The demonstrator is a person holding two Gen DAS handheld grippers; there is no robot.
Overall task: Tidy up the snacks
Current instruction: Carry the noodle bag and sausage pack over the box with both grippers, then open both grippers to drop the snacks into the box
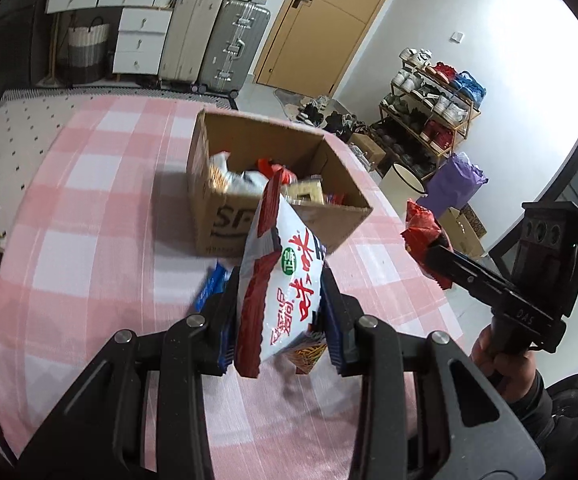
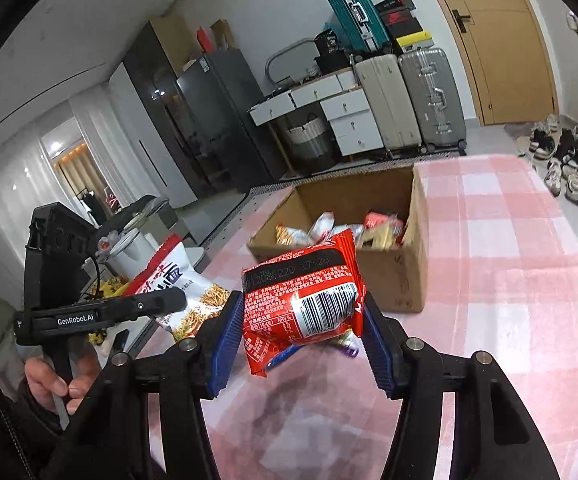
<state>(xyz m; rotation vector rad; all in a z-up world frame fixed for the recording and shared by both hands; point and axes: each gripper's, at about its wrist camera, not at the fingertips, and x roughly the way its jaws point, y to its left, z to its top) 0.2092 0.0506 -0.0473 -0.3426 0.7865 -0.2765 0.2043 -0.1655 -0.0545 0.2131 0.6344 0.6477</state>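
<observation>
The left gripper squeezes a white and red snack bag up in the air. The bag's long side points at the cardboard box. The right gripper squeezes a red snack packet, also lifted, just before the box. Bare pink checked tablecloth lies around the box.

left gripper clamped, right gripper clamped

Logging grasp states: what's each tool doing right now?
Left tool: closed on the white-and-red snack bag.
Right tool: closed on the red snack packet.
</observation>
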